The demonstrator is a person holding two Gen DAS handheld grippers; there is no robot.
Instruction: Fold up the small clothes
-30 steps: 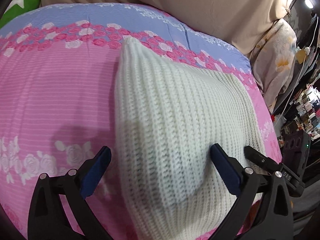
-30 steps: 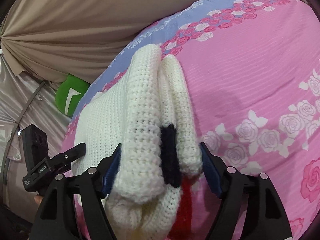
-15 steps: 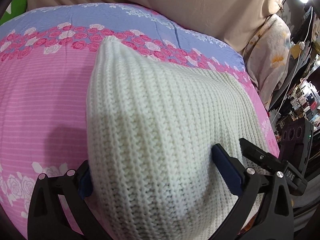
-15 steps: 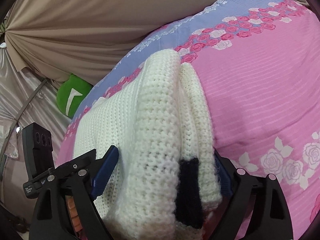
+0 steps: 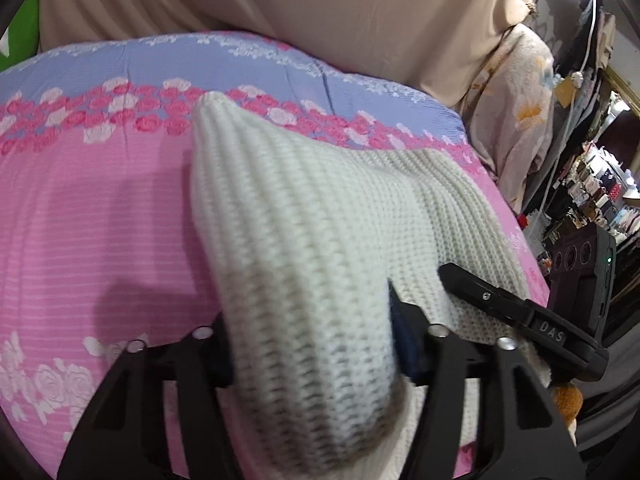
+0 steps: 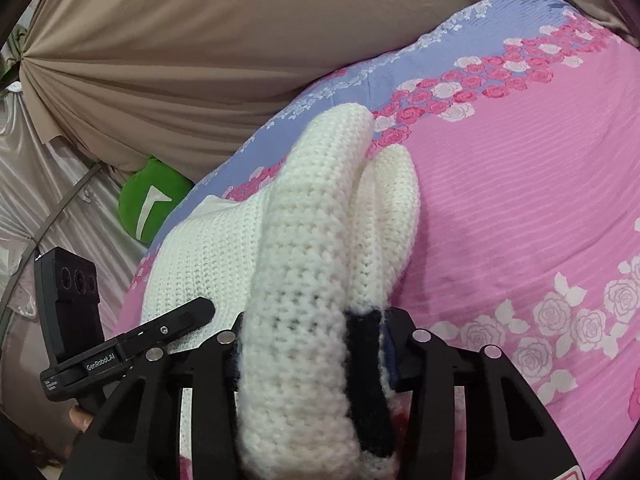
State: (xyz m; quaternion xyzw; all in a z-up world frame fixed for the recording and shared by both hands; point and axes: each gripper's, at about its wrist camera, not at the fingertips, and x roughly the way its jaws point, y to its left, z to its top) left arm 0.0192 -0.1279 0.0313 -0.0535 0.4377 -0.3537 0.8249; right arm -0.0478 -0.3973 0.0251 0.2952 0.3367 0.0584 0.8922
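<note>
I have the left gripper (image 5: 312, 344) closing with its jaws pressed on a bunched fold of the white knit sweater (image 5: 320, 216), which lies on the pink floral bedspread (image 5: 100, 216). My right gripper (image 6: 312, 354) is closing likewise, clamped on the sweater's rolled edge with its dark stripe (image 6: 366, 356).

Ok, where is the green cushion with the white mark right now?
In the right wrist view the green cushion sits at the left, wedged between the beige curtain and the far lilac edge of the rose bedspread, beyond the white knitted sweater.
</note>
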